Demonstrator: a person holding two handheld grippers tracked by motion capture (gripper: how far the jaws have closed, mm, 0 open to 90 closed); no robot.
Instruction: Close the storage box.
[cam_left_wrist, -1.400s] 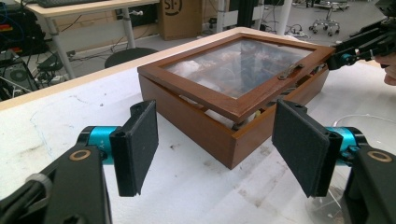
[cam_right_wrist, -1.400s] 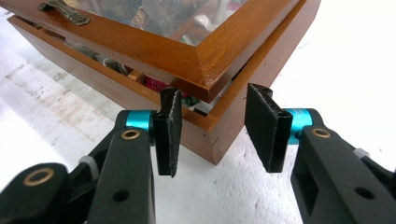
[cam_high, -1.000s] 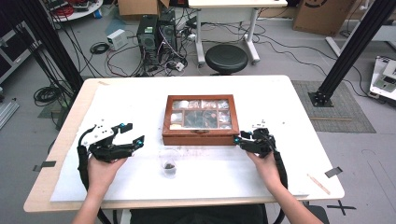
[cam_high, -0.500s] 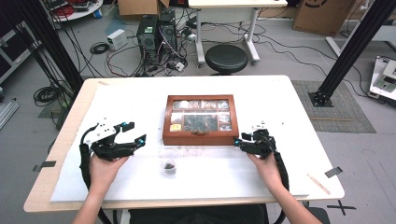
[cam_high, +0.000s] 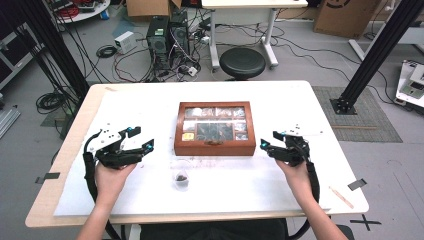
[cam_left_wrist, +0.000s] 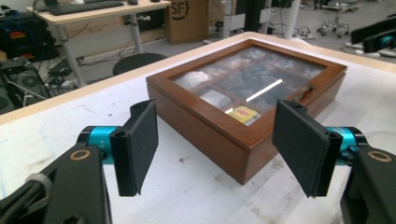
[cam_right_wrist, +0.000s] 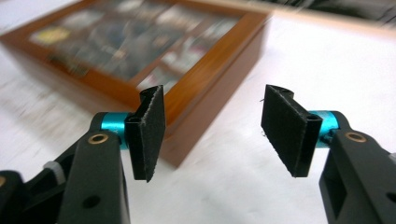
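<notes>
Both tools, the left tool (cam_high: 141, 139) and the right tool (cam_high: 270, 141), hover with jaws apart on either side of the closed glass-lidded wooden box (cam_high: 215, 128) on the tabletop (cam_high: 300, 100).

Left gripper (cam_high: 142, 138) and right gripper (cam_high: 269, 141) both held low, jaws spread wide and empty, forearms coming in from below.
</notes>
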